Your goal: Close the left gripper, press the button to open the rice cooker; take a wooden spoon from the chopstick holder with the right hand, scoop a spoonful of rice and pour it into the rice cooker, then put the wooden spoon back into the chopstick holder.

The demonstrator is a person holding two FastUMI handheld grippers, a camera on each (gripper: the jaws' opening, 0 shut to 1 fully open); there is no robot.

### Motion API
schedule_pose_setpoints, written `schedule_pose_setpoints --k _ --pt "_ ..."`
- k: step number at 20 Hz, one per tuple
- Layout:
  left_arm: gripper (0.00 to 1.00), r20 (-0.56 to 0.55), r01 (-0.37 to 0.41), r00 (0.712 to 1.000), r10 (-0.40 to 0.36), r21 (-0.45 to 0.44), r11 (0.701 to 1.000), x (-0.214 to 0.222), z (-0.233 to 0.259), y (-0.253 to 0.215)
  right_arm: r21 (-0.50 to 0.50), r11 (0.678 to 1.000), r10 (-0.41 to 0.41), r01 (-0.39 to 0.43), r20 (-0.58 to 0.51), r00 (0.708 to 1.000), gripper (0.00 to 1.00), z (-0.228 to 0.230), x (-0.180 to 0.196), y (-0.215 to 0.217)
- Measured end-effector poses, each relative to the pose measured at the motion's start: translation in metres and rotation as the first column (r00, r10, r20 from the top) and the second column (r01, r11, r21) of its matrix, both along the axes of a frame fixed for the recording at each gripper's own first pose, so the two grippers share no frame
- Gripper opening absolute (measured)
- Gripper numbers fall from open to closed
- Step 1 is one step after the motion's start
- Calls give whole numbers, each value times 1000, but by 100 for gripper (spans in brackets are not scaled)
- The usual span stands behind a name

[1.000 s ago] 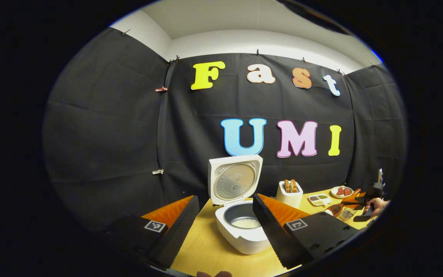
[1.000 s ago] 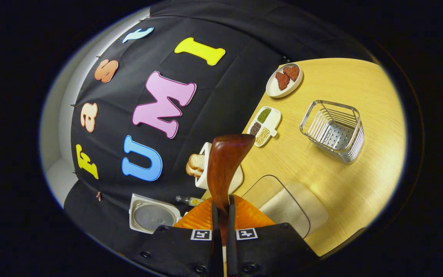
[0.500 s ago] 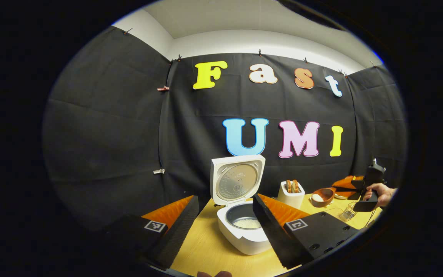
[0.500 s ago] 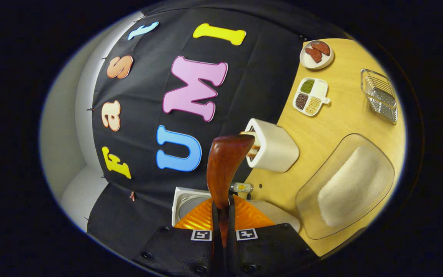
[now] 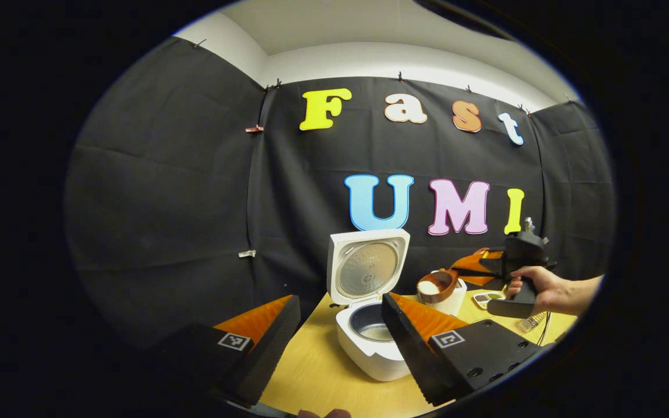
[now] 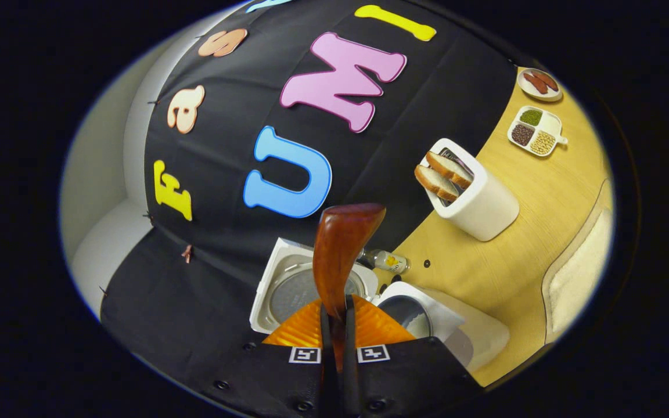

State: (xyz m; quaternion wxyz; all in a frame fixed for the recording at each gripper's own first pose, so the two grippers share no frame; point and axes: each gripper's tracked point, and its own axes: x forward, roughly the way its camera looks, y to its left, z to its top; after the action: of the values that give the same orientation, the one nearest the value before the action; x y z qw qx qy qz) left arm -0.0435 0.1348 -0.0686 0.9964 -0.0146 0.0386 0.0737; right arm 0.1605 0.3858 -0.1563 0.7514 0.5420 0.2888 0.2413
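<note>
The white rice cooker (image 5: pixel 376 355) stands open on the wooden table, lid (image 5: pixel 367 268) upright, with some rice in its pot. My left gripper (image 5: pixel 337 345) hovers open in front of it, nothing between its fingers. To the cooker's right, a hand holds my right gripper (image 5: pixel 481 268), shut on the handle of the wooden spoon (image 5: pixel 436 285). The spoon's bowl carries white rice and hangs just right of the lid, above the table. In the right gripper view the spoon (image 6: pixel 340 255) sticks out from my right gripper (image 6: pixel 334 307), over the lid (image 6: pixel 288 290) and beside the pot (image 6: pixel 410 313).
A white toaster (image 6: pixel 482 203) with bread slices stands behind the cooker. A small bottle (image 6: pixel 387 261) lies by the wall. A divided dish of beans (image 6: pixel 535 130) and a small plate (image 6: pixel 538 81) sit farther off. A glass tray of rice (image 6: pixel 578 278) lies nearer.
The right gripper has carried the rice-filled spoon up from the glass tray and leftward to beside the cooker's lid. The left gripper has stayed open, nearly still.
</note>
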Motion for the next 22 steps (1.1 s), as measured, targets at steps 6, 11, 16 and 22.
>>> schedule_pose_setpoints --k 6,11,16,22 --pt "97 -30 -38 999 36 -40 998 -8 -18 14 -289 956 93 -41 171 981 8 -5 7 48" --pt "100 -55 -77 996 74 -57 995 -14 -30 30 -486 874 196 -20 314 929 8 -2 14 70" --pt "96 -59 -95 994 91 -69 993 -16 -32 38 -583 813 277 7 397 875 8 5 17 82" --pt "96 -61 -94 994 89 -80 992 -15 -33 39 -675 736 392 48 483 783 8 16 13 95"
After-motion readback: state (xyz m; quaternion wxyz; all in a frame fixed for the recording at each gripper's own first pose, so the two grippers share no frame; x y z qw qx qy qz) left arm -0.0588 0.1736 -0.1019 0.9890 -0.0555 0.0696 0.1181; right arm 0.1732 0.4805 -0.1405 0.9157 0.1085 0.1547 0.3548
